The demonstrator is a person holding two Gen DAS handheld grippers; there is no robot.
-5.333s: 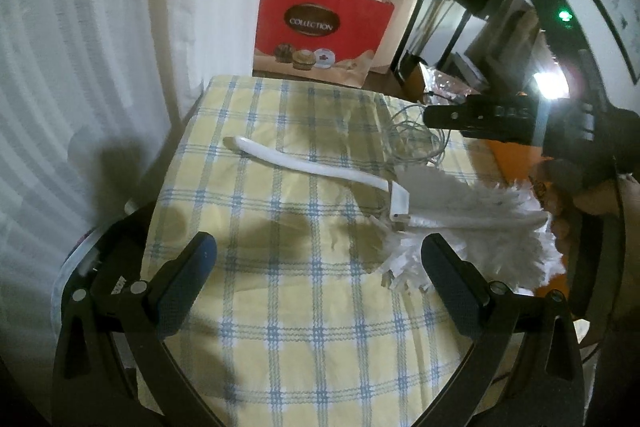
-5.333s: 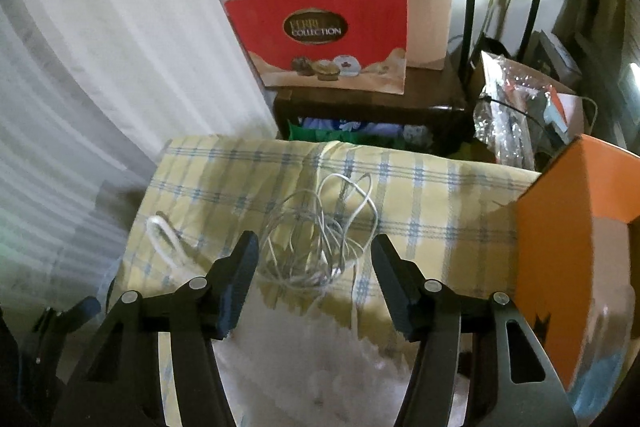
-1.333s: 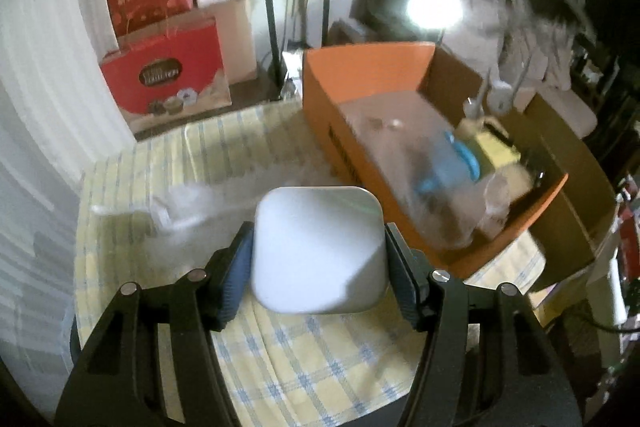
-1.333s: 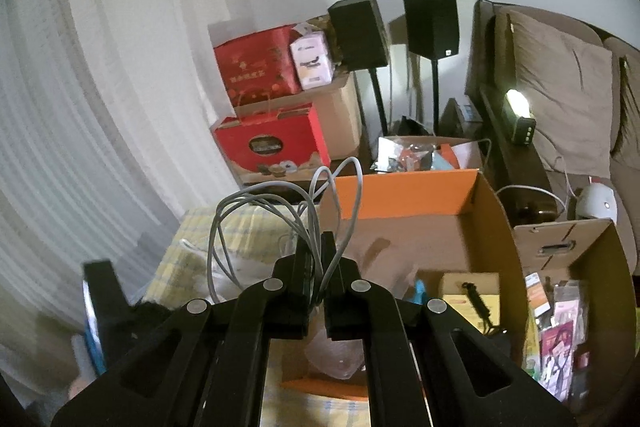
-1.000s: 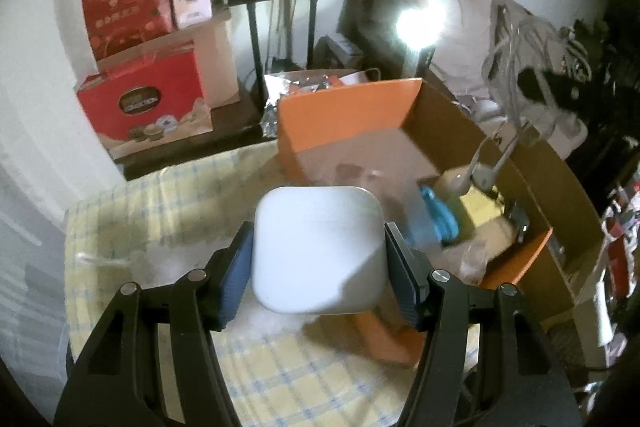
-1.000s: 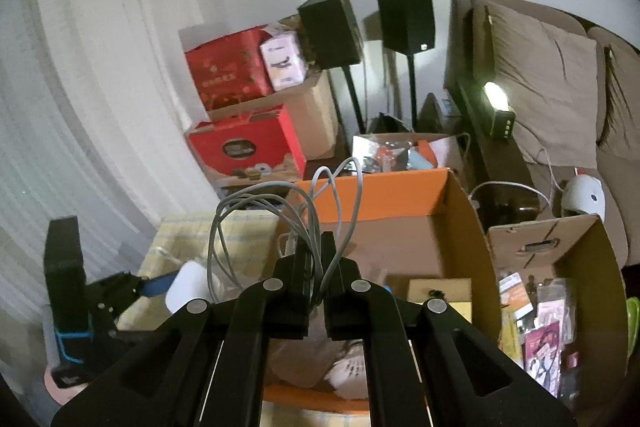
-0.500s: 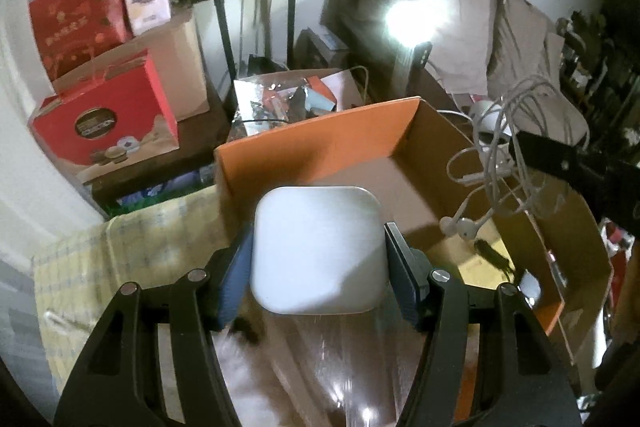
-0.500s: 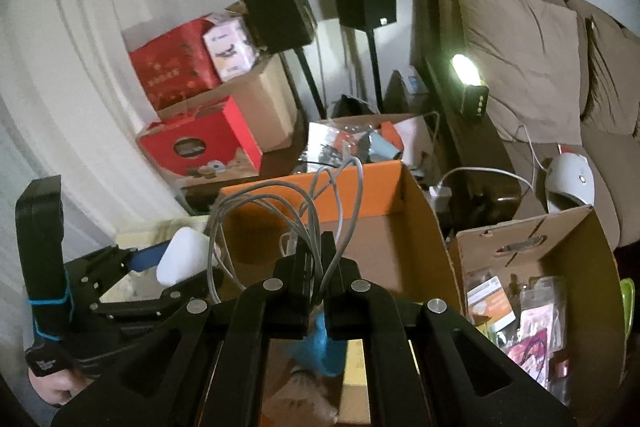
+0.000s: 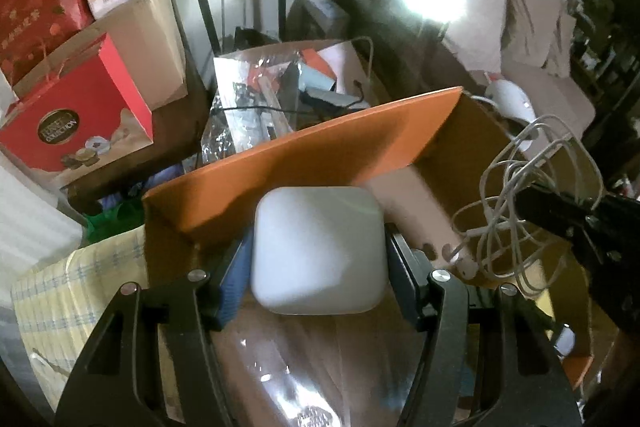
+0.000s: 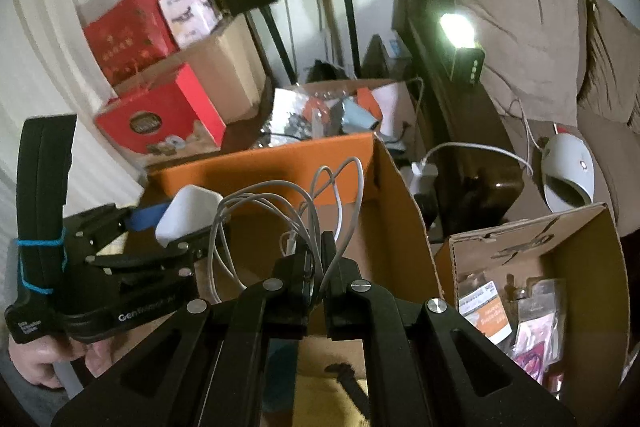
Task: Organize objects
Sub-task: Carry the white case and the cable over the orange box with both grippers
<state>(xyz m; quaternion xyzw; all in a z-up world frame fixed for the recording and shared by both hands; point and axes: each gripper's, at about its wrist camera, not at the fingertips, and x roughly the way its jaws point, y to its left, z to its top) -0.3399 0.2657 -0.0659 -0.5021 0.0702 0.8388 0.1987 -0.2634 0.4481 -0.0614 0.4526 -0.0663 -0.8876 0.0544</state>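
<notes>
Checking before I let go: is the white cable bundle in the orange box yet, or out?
Out: the cable bundle hangs pinched in the right gripper above the orange box.

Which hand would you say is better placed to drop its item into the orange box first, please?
Probably the left: its claw holds the white square device just inside the orange box, over its floor. The right claw grips the cable bundle, which looks higher.

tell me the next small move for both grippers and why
Probably lower both a little further into the orange cardboard box, then open. The left gripper holds the white rounded case over its interior, and the right gripper pinches the coiled white cable above it; neither rests inside yet.
</notes>
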